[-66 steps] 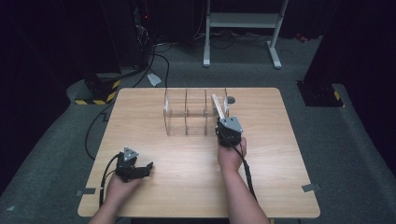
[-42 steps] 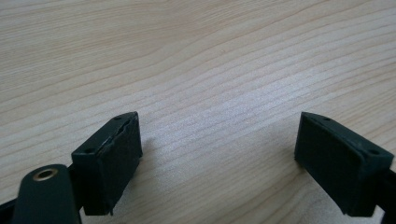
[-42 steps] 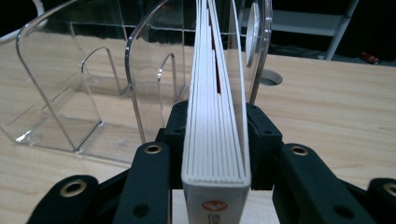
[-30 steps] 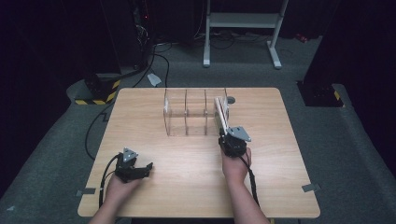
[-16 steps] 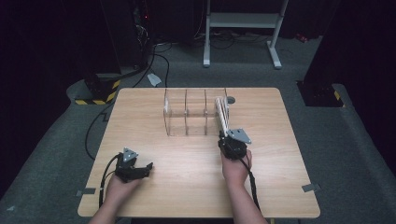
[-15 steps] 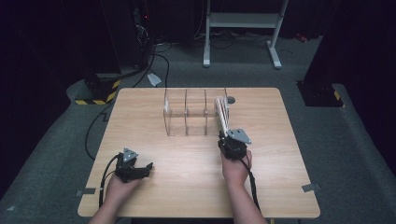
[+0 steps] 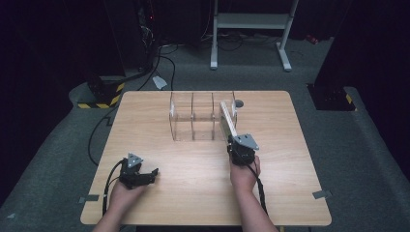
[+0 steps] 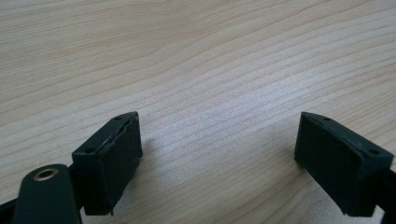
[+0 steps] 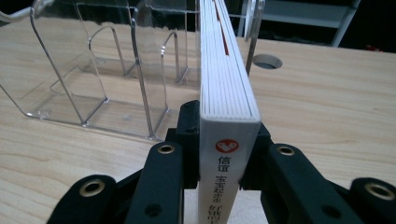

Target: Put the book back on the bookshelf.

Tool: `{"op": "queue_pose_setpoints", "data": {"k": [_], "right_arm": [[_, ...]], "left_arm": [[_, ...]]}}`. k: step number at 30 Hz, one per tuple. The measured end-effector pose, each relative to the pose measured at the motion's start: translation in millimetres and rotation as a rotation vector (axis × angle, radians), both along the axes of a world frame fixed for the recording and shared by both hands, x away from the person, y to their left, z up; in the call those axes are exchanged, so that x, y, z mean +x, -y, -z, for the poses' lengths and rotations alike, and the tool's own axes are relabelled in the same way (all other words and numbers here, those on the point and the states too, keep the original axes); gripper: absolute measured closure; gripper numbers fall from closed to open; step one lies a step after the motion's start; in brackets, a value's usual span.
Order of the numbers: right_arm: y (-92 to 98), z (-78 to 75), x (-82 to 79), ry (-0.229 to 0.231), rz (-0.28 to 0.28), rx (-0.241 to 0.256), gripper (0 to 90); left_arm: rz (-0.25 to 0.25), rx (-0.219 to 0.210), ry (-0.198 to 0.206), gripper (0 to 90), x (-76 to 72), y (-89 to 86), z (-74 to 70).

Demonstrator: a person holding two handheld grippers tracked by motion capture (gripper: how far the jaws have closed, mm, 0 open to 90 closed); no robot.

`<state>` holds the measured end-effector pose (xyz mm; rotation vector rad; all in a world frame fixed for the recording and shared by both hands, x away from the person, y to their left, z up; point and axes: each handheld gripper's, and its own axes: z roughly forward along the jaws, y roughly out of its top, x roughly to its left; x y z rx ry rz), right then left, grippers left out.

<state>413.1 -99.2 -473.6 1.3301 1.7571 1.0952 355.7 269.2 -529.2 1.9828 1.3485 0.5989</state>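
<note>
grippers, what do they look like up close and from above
Both are black. The left gripper and right gripper each carry a grey three-cornered plate on top and trail a black cable. Close up, the jaws are blocky black pads on arms with brass-ringed holes. Forearms are bare, no sleeves.

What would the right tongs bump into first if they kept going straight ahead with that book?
Probably the clear acrylic rack: the book clamped in the right tongs already points into its rightmost slot, though depth is hard to judge.

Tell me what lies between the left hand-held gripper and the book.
Only bare wooden table in the high view, between the left hand-held gripper and the book.
</note>
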Motion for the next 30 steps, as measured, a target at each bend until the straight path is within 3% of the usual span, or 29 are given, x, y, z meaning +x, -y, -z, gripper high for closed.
{"op": "queue_pose_setpoints", "data": {"k": [4,13,30], "right_arm": [[-5.4,-4.8,0.2,0.026,-0.001,-0.015,74.9],[-9.5,-16.4,12.5,0.073,0.044,0.001,74.9],[-17.3,-12.3,30.6,0.095,0.081,-0.031,74.7]], "left_arm": [[0.001,-0.002,-0.001,15.0,0.3,-0.1,0.0],[0.003,-0.001,-0.001,15.0,0.4,-0.1,0.0],[0.003,0.0,0.001,15.2,0.2,-0.1,0.0]]}}
